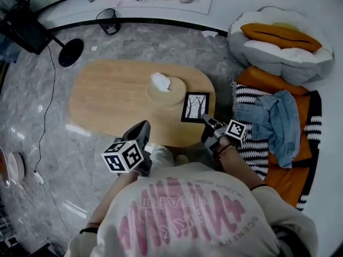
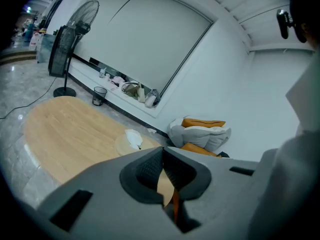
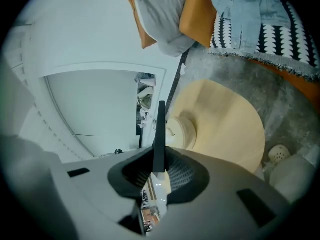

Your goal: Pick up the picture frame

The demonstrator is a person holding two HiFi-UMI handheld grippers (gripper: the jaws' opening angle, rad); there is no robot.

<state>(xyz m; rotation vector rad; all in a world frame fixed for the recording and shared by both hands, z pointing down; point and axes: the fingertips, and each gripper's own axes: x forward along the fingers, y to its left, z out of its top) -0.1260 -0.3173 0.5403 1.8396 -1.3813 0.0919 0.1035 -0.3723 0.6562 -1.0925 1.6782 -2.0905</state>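
Observation:
The picture frame (image 1: 195,106) is black-edged with a drawing of bare trees. It hangs over the near right end of the wooden table (image 1: 107,103), and its lower right corner is in my right gripper (image 1: 206,120), which is shut on it. In the right gripper view the frame (image 3: 159,129) stands edge-on, clamped between the pads of the right gripper (image 3: 159,166). My left gripper (image 1: 143,127) hovers at the table's near edge, left of the frame. In the left gripper view that gripper (image 2: 161,159) is shut with nothing between its jaws.
A round wooden tissue holder (image 1: 166,89) with white tissue sits on the table just behind the frame. To the right lie a striped rug (image 1: 252,98), a denim garment (image 1: 278,119) and cushions (image 1: 278,42). A fan base (image 1: 71,52) and a wire bin (image 1: 109,20) stand at the far left.

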